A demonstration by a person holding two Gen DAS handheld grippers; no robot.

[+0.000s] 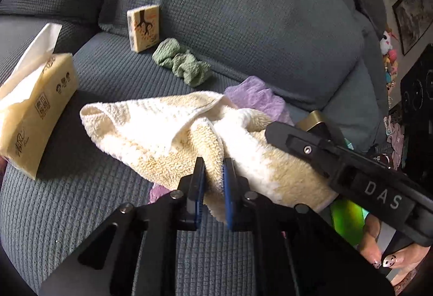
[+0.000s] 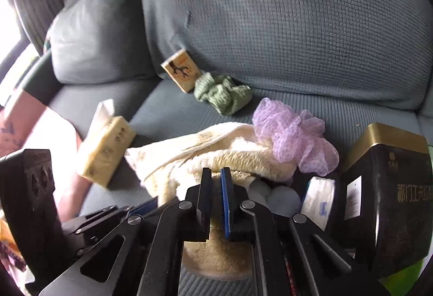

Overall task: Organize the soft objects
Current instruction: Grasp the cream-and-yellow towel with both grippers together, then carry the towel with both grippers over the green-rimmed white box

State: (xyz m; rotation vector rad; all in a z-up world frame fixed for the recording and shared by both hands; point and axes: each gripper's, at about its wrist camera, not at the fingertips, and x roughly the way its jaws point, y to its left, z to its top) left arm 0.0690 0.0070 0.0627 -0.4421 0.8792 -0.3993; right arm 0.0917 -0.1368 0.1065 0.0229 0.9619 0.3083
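Left gripper [image 1: 213, 179] pinching a fold of the cream towel [image 1: 151, 131] at its near edge; right gripper [image 2: 216, 185] clamped on another bunch of the same towel [image 2: 216, 150], nearer the purple puff [image 2: 292, 131]. Towel lying crumpled on the grey sofa seat [image 1: 81, 201], between the tissue pack [image 1: 40, 112] and the black-and-gold tin [image 2: 392, 187], with the puff touching its far edge. Likely to go wrong on lifting: puff mesh snagging on the terry loops and riding up with the cloth; only a thin fold held on either side, so thick pile could slip out from the pads; both pinches seemingly close together on a bunched cloth, so pulling apart may give a twisted rope rather than a flat sheet; a trailing corner may sweep the tissue pack or knock the tin, which stands just beside the right gripper. Green scrunchie [image 1: 181, 63] and small box [image 1: 143, 28] well clear at the backrest, probably safe. Writing: "DAS" in pale letters on the right gripper's body, seen from the left wrist; Chinese characters on the tissue pack and gold ones on the tin, too distorted to read; small box printed with a dark tree-like figure, its text illegible.
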